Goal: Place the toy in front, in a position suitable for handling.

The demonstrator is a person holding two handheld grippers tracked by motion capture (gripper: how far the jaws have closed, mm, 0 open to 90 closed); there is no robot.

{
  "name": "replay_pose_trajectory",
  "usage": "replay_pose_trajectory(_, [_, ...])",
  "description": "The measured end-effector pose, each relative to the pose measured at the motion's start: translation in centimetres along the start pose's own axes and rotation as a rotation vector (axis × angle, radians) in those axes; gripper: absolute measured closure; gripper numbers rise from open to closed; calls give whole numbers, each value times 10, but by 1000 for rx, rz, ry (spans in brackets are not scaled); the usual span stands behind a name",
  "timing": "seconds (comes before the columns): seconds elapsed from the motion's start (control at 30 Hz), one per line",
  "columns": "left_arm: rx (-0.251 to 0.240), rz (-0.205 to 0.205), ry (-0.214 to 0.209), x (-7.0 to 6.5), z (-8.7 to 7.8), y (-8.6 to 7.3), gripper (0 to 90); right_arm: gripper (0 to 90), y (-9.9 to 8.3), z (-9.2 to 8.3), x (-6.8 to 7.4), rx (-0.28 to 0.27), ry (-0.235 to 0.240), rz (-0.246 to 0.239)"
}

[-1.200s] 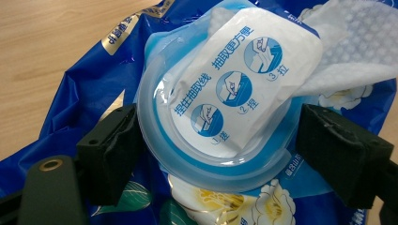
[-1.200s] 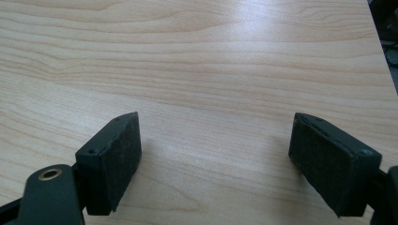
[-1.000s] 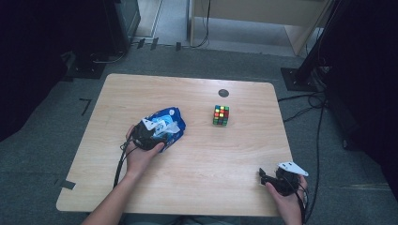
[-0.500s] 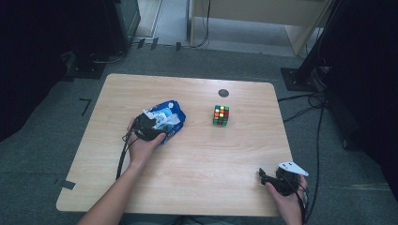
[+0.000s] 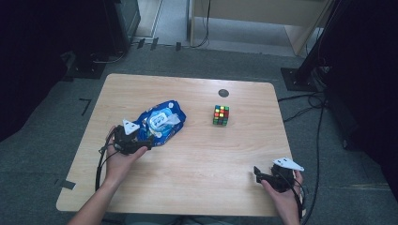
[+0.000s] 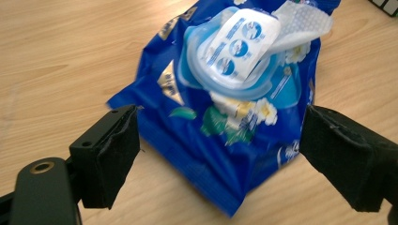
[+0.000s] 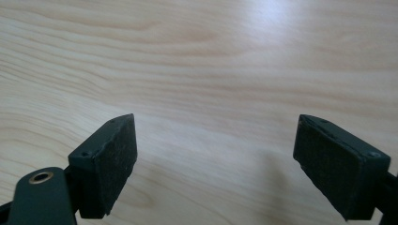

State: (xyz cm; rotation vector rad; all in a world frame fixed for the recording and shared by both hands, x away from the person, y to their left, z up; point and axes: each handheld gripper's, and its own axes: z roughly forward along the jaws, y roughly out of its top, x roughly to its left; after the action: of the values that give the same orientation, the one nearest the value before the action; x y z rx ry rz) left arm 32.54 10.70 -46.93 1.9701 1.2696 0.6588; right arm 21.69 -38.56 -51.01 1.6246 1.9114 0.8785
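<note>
Blue wipes pack (image 6: pixel 234 140) on wooden table (image 6: pixel 61 61), lid lifted, tongs (image 6: pixel 220 159) parted

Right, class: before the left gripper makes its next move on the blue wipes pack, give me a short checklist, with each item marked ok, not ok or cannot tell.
1. Left gripper jaws wide, having just been opening: ok.
2. Wipes pack between the jaws, pads not pressing it: ok.
3. Pack lid closed: not ok, it stands open with a wipe poking out.
4. Right gripper open, bare table ahead: ok.
5. Puzzle cube apart from the pack: ok.
6. Pack lying flat: cannot tell.
</note>
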Motion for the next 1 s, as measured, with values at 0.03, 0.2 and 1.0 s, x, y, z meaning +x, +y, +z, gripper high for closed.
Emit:
replay_pose_trajectory(0.03, [-3, 2, 0, 1, -2, -2, 128, 138, 4, 0, 4, -1, 3, -9])
replay_pose_trajectory(0.2, [-8, 13, 4, -1, -9, -20, 128, 135, 25, 3, 25, -10, 23, -53])
replay_pose_trajectory(1.0, [-4, 58, -24, -15, -3, -61, 132, 120, 142, 88, 114, -33, -14, -63])
